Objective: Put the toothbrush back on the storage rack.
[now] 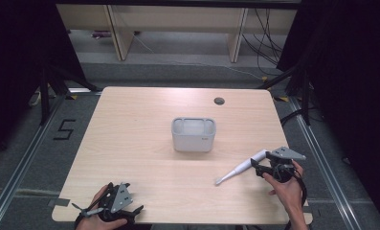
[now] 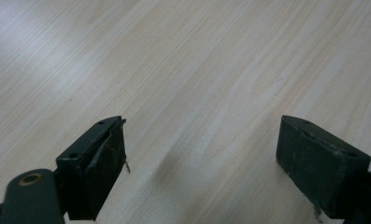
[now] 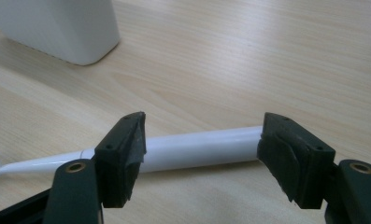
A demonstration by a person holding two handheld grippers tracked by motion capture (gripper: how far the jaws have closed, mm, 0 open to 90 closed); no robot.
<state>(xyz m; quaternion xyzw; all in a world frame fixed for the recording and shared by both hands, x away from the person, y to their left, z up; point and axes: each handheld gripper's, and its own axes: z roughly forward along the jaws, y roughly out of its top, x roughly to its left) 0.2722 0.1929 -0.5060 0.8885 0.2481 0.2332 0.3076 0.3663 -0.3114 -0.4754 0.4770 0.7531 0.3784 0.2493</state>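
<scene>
right gripper spread astride the white toothbrush lying flat; grey holder stands well apart; left gripper spread.

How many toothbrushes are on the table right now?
1. The toothbrush lies on the table's right side, between the open fingers of the right gripper. The white holder's inside isn't fully visible.

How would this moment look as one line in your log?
left tongs: open, idle | right tongs: open around toothbrush | toothbrush: lying on table | holder: mid-table
</scene>
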